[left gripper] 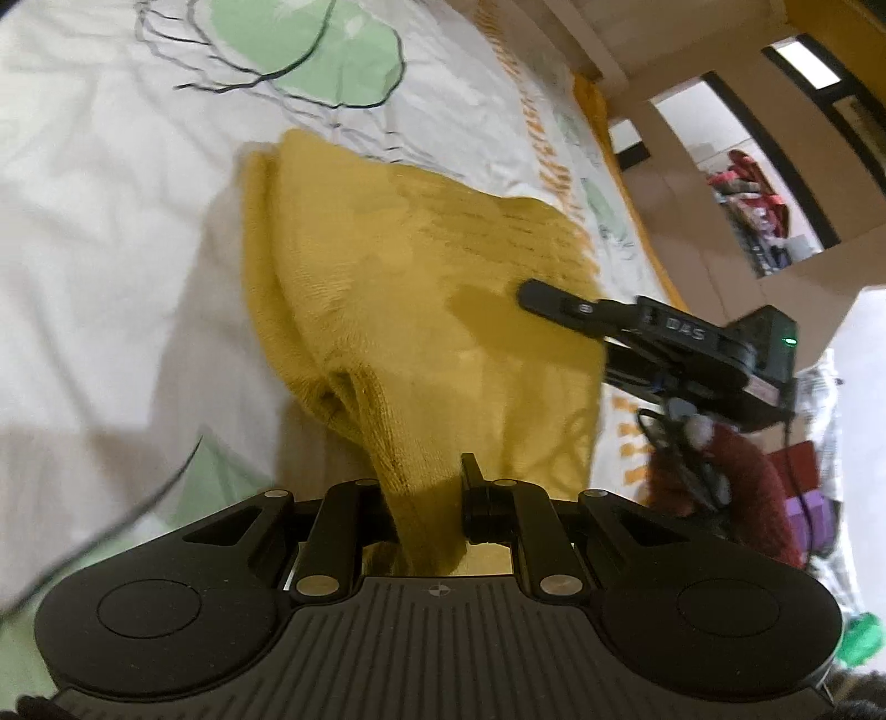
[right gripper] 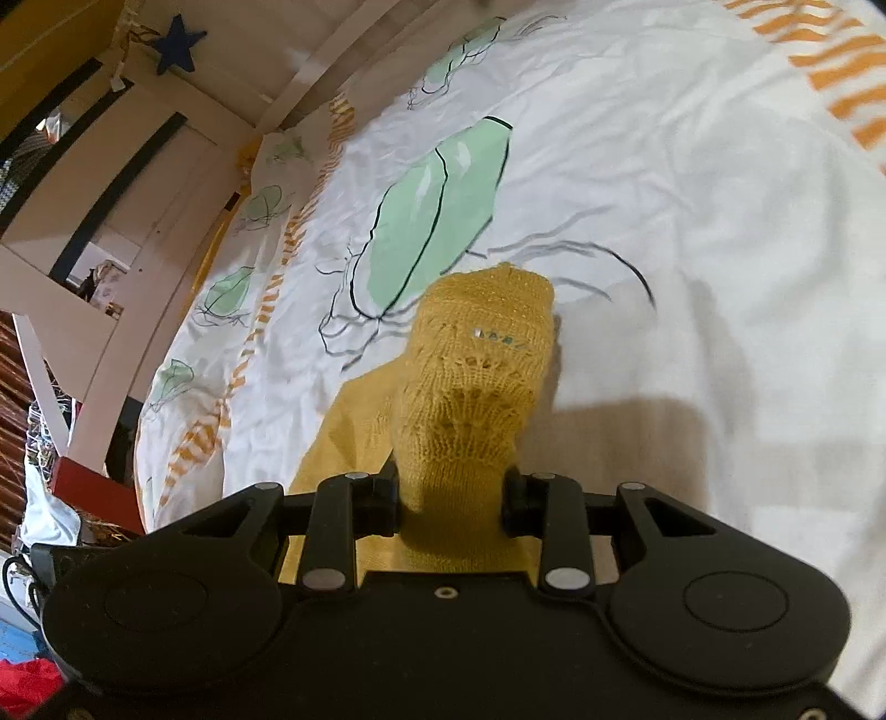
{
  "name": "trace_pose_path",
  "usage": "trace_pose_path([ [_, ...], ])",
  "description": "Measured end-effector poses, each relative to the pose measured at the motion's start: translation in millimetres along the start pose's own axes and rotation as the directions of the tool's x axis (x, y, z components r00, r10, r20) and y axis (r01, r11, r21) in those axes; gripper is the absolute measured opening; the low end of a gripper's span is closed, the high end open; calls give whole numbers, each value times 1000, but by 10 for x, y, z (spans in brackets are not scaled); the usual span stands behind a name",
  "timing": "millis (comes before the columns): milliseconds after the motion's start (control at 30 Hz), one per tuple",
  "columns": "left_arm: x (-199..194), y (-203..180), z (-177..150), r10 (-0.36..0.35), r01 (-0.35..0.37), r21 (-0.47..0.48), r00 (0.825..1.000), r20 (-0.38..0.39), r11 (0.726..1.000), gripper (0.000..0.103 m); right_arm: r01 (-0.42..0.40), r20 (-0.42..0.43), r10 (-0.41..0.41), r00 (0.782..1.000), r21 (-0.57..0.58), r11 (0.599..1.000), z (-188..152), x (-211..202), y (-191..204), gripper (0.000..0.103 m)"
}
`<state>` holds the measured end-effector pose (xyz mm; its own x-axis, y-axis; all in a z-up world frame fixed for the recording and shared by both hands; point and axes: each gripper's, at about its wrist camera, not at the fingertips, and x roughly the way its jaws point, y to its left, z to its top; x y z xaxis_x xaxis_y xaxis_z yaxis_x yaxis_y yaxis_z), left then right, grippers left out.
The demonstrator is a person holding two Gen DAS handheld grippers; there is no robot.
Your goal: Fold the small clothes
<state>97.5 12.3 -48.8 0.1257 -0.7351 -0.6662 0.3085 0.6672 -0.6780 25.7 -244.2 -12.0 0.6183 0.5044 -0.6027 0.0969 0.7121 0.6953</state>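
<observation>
Left claw (left gripper: 429,498) clamped yellow knit garment (left gripper: 421,288) at near hem; right claw (right gripper: 451,493) gripped bunched lace-knit end (right gripper: 476,376). Garment lay mid-bed on white printed sheet (left gripper: 99,183).

This is a home bedroom. Ahead of both grippers spreads a bed sheet (right gripper: 637,183), white and rumpled, printed with pale green leaf shapes and orange stripes. Beyond its far edge, to the left of the right gripper, runs a cream wooden frame (right gripper: 138,221) carrying a dark blue star (right gripper: 178,49). To the right of the left gripper, open shelving (left gripper: 758,194) holds what look like heaped clothes, though blur leaves that uncertain.
</observation>
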Motion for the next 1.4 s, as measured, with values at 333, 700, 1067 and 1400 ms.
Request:
trace_pose_path([
  [333, 103, -93, -387, 220, -229, 80, 970, 106, 970, 19, 282, 189, -251, 949, -159, 946, -244, -21, -16, 59],
  [700, -331, -357, -759, 330, -395, 198, 897, 294, 897, 21, 392, 339, -316, 886, -188, 900, -362, -232, -35, 77],
  [1067, -184, -629, -208, 339, -476, 251, 832, 440, 843, 29, 431, 379, -338, 861, -194, 881, -303, -238, -4, 96],
  [1400, 367, -372, 341, 492, -586, 147, 770, 406, 797, 30, 485, 370, -387, 845, -224, 845, -262, -71, 50, 103],
])
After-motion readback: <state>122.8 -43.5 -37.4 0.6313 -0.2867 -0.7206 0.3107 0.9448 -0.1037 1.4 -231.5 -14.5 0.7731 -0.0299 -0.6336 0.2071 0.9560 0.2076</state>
